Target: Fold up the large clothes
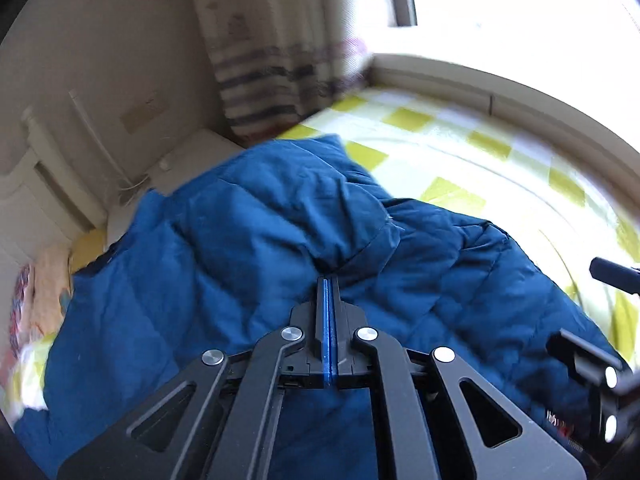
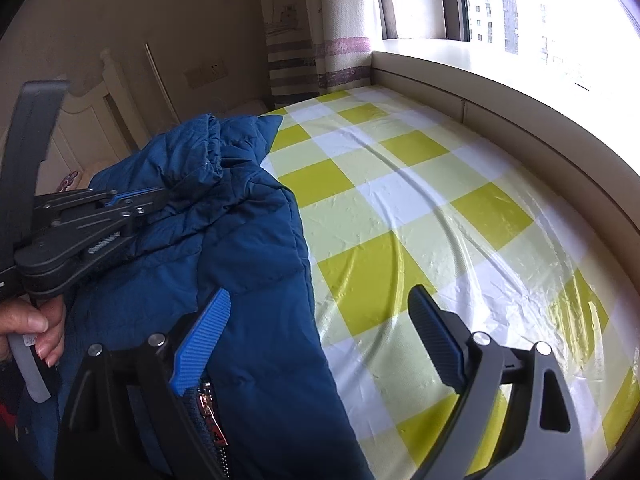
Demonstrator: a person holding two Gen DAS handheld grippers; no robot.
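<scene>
Jacket (image 2: 240,240) on checkered sheet (image 2: 420,208), curtain (image 2: 312,40) behind; left hand-held gripper (image 1: 328,284) pressed together, right hand-held gripper (image 2: 320,308) spread

Both grippers — left gripper (image 1: 328,292), right gripper (image 2: 320,328) — are black linkages with silver rivets and ribbed blue pads (image 2: 204,340).

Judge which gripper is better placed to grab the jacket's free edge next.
Right gripper, probably: it is open over the jacket edge on the bed. The left gripper is shut, apparently pinching fabric.
</scene>
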